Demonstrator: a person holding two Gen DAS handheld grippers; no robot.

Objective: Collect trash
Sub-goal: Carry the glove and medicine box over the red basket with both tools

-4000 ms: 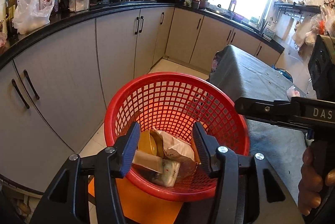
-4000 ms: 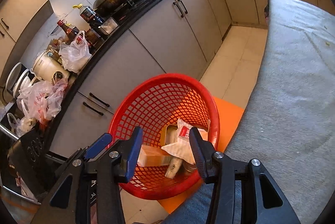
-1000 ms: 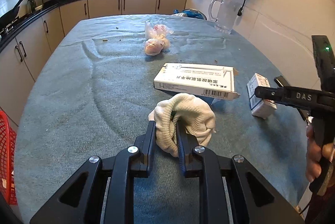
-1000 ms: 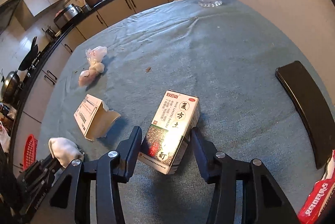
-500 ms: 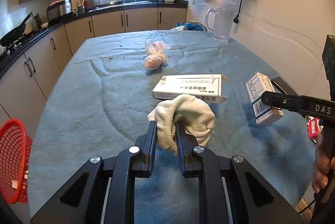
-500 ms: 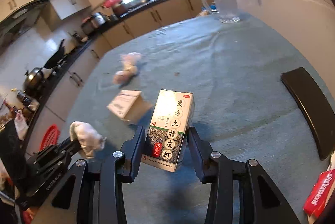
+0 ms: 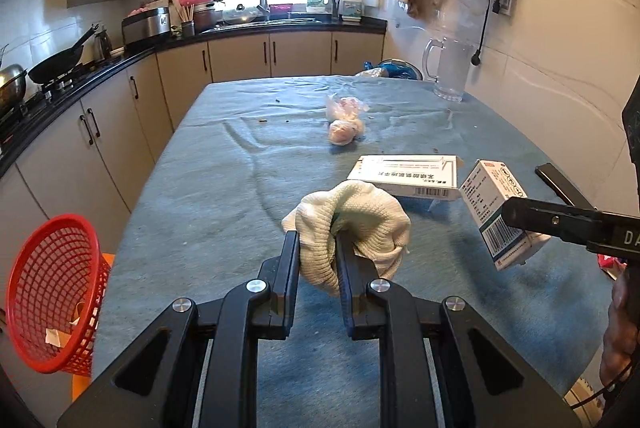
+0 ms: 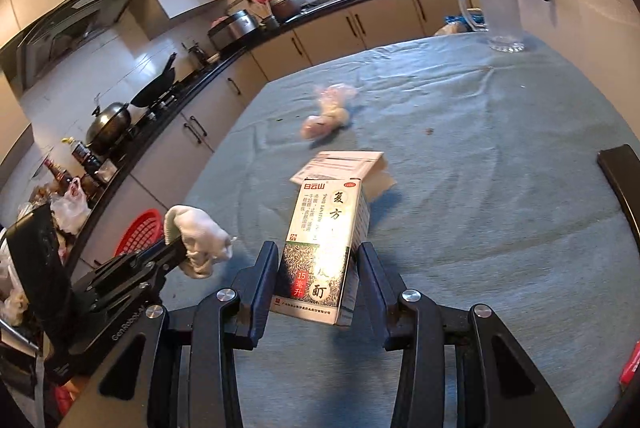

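while left gripper (image 7: pixel 318 248) pinches sock (image 7: pixel 352 224), right gripper (image 8: pixel 316 268) clamps box (image 8: pixel 324 248), grey-clothed table (image 7: pixel 208 196), kitchen

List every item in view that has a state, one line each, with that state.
left hand-held gripper: shut on the white sock
white sock: bunched, lifted off the table
right hand-held gripper: shut on the medicine box
medicine box: closed, held upright
flat carton: lying flat, end flap open
red basket: tilted, some trash inside
glass pitcher: upright
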